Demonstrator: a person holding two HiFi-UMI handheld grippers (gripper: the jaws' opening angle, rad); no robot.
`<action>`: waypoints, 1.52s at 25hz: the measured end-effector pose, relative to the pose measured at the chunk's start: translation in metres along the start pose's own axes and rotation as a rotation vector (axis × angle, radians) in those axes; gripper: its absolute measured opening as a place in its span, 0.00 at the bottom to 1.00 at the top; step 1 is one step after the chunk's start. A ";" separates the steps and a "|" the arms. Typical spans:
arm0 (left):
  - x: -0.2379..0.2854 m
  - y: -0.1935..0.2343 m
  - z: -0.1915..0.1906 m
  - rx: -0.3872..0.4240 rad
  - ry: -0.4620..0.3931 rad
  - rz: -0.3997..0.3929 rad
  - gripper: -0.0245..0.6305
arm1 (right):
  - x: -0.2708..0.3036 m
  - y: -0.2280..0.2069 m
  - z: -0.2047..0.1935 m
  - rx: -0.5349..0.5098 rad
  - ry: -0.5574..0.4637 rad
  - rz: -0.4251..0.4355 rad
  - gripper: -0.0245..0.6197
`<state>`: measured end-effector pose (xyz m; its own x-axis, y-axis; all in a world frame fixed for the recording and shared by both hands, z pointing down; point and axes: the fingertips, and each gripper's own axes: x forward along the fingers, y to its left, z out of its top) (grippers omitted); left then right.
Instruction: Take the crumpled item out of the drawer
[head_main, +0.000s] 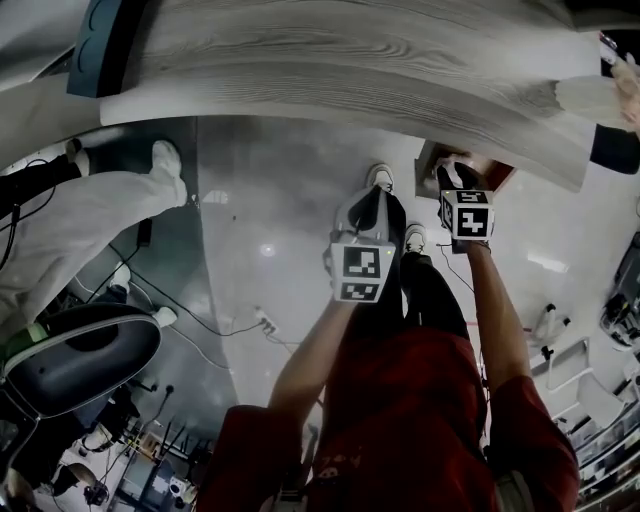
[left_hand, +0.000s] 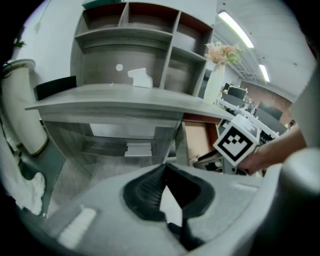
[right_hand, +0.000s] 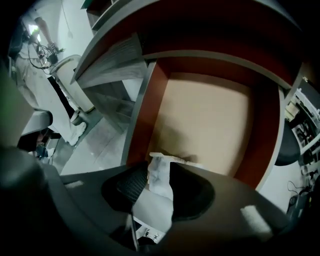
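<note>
A crumpled white item (right_hand: 160, 175) stands upright between the jaws of my right gripper (right_hand: 161, 167), reaching deep into the gap. The jaws stand wide and I see no squeeze on it, so the gripper is open. Behind it lies the open drawer (right_hand: 210, 125), with a beige bottom and red-brown walls. In the head view the right gripper (head_main: 455, 178) points into the drawer (head_main: 432, 158) under the desk edge. My left gripper (left_hand: 165, 169) is shut with nothing in it; it hangs to the left (head_main: 362, 210) over the floor, apart from the drawer.
A grey wood desk top (head_main: 350, 60) runs across above the drawer. On it stand a shelf unit (left_hand: 130, 45) and a vase of flowers (left_hand: 220, 55). A person in white trousers (head_main: 90, 220), a chair (head_main: 80, 350) and floor cables (head_main: 260, 320) are at the left.
</note>
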<state>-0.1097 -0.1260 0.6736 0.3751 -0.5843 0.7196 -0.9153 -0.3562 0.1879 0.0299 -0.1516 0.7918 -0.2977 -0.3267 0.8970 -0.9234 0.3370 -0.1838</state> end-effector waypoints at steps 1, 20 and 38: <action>0.000 0.001 -0.001 -0.001 0.003 0.000 0.03 | 0.003 -0.001 -0.001 -0.003 0.010 -0.003 0.24; -0.002 0.008 -0.007 -0.006 0.014 0.012 0.03 | 0.011 -0.013 -0.011 -0.046 0.065 -0.091 0.08; -0.039 -0.034 0.020 0.059 -0.038 0.038 0.03 | -0.062 -0.006 0.003 -0.059 -0.071 -0.030 0.08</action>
<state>-0.0901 -0.1056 0.6252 0.3462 -0.6249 0.6997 -0.9193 -0.3749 0.1201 0.0529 -0.1360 0.7360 -0.2889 -0.3985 0.8705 -0.9169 0.3766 -0.1319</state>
